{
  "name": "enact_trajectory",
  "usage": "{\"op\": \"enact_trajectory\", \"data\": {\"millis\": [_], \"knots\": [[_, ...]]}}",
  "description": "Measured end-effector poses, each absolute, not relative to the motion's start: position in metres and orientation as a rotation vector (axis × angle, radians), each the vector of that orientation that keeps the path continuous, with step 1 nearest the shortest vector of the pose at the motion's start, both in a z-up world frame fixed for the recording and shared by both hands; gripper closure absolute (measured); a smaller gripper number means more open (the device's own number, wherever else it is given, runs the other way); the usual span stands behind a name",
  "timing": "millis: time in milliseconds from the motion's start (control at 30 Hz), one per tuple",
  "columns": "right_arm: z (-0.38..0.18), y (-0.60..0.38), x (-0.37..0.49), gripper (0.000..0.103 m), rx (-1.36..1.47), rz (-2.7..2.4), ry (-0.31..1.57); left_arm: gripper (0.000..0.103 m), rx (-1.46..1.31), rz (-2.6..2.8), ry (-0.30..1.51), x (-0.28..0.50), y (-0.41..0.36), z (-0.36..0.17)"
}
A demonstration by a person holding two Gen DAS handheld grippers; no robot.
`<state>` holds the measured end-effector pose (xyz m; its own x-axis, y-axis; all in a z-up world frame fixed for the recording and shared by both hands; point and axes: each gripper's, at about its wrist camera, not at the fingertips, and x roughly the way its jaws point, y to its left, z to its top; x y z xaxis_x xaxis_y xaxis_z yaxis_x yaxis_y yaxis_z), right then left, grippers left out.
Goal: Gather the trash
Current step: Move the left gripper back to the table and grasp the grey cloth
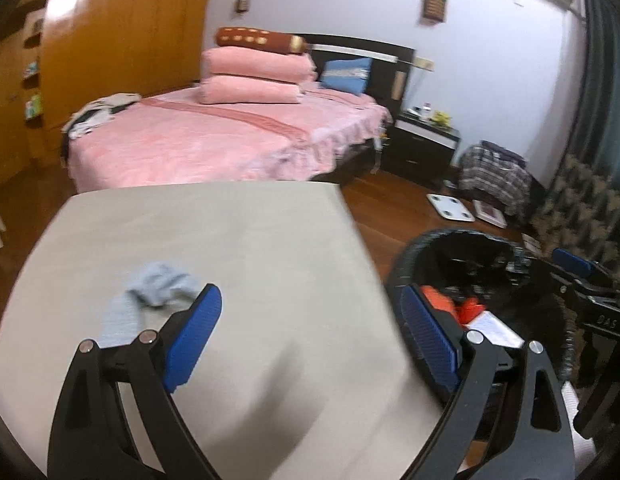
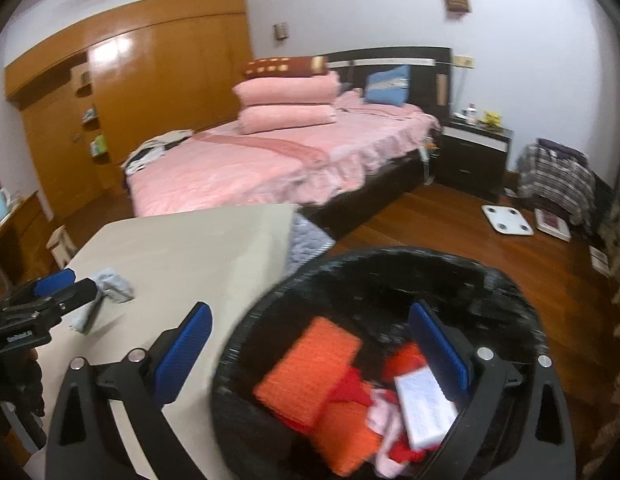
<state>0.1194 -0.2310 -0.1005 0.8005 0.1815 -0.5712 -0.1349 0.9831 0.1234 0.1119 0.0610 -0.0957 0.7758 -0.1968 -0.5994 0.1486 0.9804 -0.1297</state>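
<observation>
A crumpled pale blue-grey rag (image 1: 158,292) lies on the beige table (image 1: 210,232), just beyond my left gripper's left finger. My left gripper (image 1: 310,296) is open and holds nothing; its right finger hangs over the rim of the black-lined bin (image 1: 430,240) beside the table. My right gripper (image 2: 310,312) is open and holds nothing, hovering over the bin (image 2: 390,256). Inside the bin lie orange packets (image 2: 310,368), red scraps and a white box (image 2: 424,408). The right wrist view also shows the rag (image 2: 110,284) at the left.
A pink bed (image 1: 214,140) stands behind the table. A dark nightstand (image 1: 422,148), a white scale (image 1: 450,208) on the wood floor, and a chair draped with plaid clothes (image 1: 498,176) are to the right. A wooden wardrobe (image 1: 122,40) lines the back left.
</observation>
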Motion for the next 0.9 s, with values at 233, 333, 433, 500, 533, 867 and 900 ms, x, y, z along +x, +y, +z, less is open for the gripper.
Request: {"op": "enact_trajectory", "data": {"millis": [233, 333, 433, 500, 533, 867, 900], "knots": [[-0.107, -0.178, 0.14, 0.006, 0.033, 0.256, 0.61, 0.014, -0.099, -0.039, 0.679, 0.127, 0.118, -0.11], [-0.114, -0.157, 0.152, 0.006, 0.026, 0.285, 0.617, 0.014, -0.114, 0.002, 0.699, 0.137, 0.137, -0.12], [-0.124, -0.137, 0.165, 0.006, 0.016, 0.311, 0.635, 0.014, -0.13, 0.029, 0.724, 0.149, 0.15, -0.13], [-0.13, -0.125, 0.173, 0.007, 0.011, 0.329, 0.646, 0.014, -0.139, 0.04, 0.742, 0.157, 0.157, -0.137], [-0.134, -0.118, 0.179, 0.007, 0.004, 0.337, 0.653, 0.014, -0.145, 0.044, 0.753, 0.163, 0.159, -0.141], [-0.152, -0.101, 0.198, 0.007, -0.01, 0.347, 0.699, 0.014, -0.189, 0.053, 0.825, 0.205, 0.169, -0.168], [-0.153, -0.101, 0.199, 0.007, -0.01, 0.346, 0.701, 0.014, -0.196, 0.055, 0.837, 0.21, 0.17, -0.17]]}}
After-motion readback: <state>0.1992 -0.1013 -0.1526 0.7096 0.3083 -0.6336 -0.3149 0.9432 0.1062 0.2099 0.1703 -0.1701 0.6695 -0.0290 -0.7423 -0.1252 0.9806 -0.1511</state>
